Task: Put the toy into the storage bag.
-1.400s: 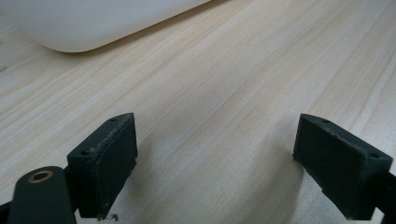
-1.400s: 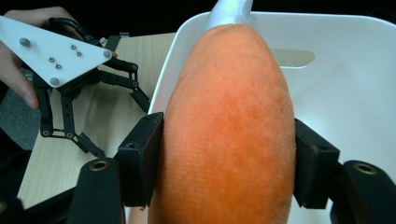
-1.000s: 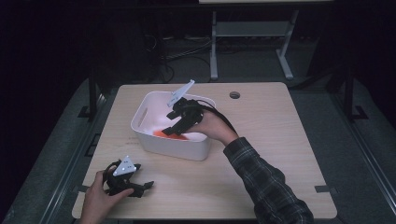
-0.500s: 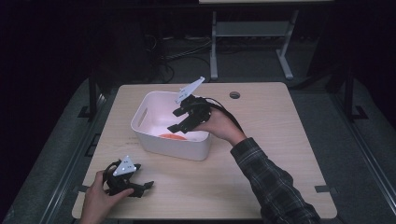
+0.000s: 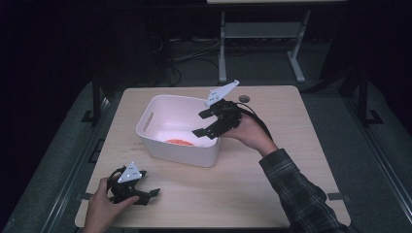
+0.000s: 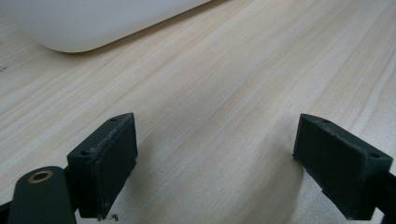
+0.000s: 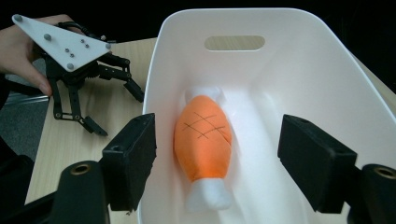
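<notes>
No readable text, label, brand or number appears on any surface. Faint dark marks on the bench (image 5: 132, 144) beside the white tub (image 5: 160, 145) may be print, but are too small to read.

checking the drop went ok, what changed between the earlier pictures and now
The right gripper has drawn back and up from inside the white bin to its near-right rim; its jaws have just been opening, with nothing between them. The orange plush drumstick lies free on the bin floor. The left gripper stayed open on the table, and the bin kept its place.

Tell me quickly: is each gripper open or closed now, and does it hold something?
Left gripper: open, empty, over the wooden table.
Right gripper: open, empty, jaws just opening.
</notes>
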Action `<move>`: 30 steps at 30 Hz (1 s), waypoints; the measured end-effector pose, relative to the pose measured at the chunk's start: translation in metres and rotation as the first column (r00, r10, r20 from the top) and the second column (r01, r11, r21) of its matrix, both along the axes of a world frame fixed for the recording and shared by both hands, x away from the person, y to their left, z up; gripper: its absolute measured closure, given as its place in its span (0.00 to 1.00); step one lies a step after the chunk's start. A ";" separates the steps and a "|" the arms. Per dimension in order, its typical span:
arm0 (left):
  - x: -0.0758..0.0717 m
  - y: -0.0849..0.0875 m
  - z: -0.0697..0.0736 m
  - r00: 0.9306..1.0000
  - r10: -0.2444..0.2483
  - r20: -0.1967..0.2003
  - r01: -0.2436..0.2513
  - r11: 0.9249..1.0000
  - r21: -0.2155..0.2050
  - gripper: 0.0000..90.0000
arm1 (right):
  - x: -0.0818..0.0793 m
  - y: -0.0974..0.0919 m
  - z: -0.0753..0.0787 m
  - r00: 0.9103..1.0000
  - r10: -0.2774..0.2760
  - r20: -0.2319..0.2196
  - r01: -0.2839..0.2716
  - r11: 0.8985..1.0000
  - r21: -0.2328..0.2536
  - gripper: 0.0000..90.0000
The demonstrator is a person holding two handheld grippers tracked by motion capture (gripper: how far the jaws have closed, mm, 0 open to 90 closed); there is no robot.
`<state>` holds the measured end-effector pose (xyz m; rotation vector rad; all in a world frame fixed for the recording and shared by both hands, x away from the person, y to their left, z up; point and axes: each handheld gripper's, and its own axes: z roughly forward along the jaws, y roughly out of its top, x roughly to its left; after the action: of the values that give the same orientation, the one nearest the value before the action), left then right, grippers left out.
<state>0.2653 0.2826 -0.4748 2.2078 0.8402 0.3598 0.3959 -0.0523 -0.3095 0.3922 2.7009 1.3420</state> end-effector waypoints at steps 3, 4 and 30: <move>0.000 0.000 0.000 1.000 -0.001 -0.001 0.001 1.000 0.002 0.14 | -0.004 -0.011 0.000 1.000 -0.013 0.008 0.013 1.000 0.012 0.30; 0.000 0.000 0.000 1.000 -0.001 0.000 0.001 1.000 0.002 0.14 | -0.005 -0.013 0.000 1.000 -0.017 0.012 0.017 1.000 0.015 0.30; 0.000 0.000 0.000 1.000 -0.001 0.000 0.001 1.000 0.002 0.14 | -0.046 -0.101 -0.045 0.975 -0.217 -0.051 0.220 0.973 0.065 0.15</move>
<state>0.2653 0.2827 -0.4747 2.2097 0.8395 0.3604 0.3504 -0.1535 -0.3549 0.7113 2.5574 1.3820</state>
